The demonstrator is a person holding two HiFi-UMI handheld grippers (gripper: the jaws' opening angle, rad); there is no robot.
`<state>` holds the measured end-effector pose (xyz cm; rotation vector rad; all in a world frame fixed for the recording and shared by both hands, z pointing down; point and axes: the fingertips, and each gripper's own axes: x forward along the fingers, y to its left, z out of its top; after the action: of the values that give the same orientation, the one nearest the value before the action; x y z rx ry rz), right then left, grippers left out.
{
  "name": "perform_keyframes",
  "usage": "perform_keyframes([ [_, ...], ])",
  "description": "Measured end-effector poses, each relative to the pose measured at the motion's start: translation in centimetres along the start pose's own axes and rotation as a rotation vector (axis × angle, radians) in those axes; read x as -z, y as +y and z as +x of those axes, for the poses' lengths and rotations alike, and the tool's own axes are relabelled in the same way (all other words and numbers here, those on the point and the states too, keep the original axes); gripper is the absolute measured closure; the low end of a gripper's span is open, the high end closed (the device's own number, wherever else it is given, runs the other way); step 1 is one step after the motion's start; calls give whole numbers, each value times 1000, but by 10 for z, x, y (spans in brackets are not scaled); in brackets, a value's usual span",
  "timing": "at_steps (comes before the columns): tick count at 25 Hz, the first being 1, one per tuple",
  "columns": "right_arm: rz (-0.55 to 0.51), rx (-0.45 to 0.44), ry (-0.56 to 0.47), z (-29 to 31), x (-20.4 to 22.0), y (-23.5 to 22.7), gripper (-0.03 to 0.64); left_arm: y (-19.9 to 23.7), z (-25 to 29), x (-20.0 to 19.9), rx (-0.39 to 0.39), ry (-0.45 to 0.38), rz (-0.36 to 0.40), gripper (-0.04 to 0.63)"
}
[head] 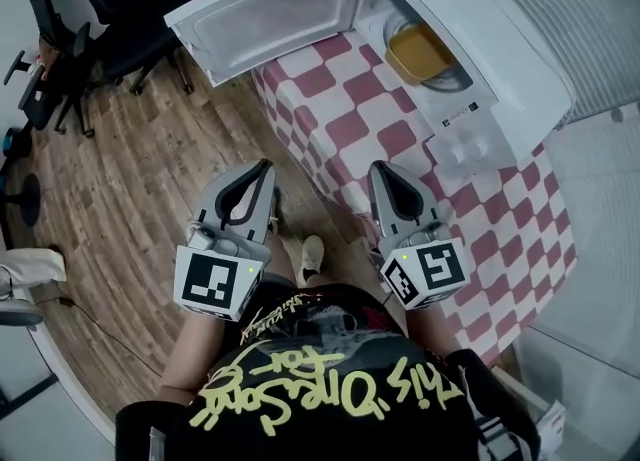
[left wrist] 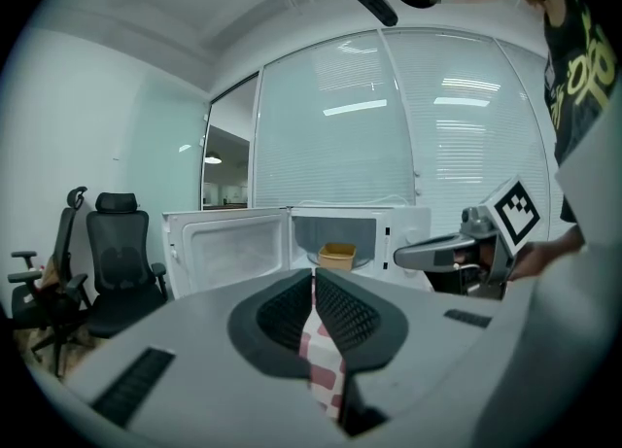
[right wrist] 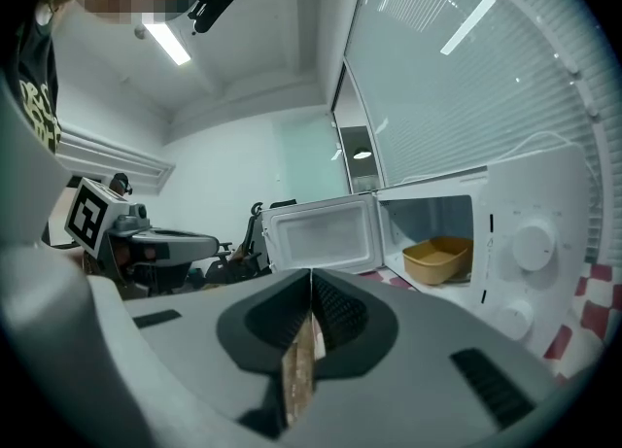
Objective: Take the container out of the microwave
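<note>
Microwave (head: 500,29) on the checked tablecloth (head: 340,134), door (head: 270,14) swung wide open. The tan container (head: 418,52) sits inside the microwave's cavity. You hold your left gripper (head: 264,167) and right gripper (head: 381,169) in front of the microwave, apart from it and pointing toward it; both have jaws pressed together, with nothing between them.

A red-checked, seemingly cloth-covered table (head: 345,134) carries the white microwave (head: 500,39).
</note>
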<state>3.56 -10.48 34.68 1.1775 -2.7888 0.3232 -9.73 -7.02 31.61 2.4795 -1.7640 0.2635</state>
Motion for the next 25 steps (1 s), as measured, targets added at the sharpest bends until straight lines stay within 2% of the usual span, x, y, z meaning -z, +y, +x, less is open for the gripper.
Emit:
perform_keyframes([
  [6, -8, 71, -1, 6, -3, -16, 606, 1, 34, -10, 85, -24, 38, 580],
  [10, -3, 184, -1, 6, -7, -36, 607, -1, 67, -16, 199, -34, 55, 580],
  [13, 3, 259, 2, 12, -11, -55, 606, 2, 94, -23, 256, -37, 45, 580],
  [18, 32, 404, -1, 19, -16, -84, 607, 11, 136, -25, 371, -1, 105, 580],
  [25, 84, 549, -28, 33, -20, -98, 606, 12, 181, -43, 522, -33, 81, 580],
])
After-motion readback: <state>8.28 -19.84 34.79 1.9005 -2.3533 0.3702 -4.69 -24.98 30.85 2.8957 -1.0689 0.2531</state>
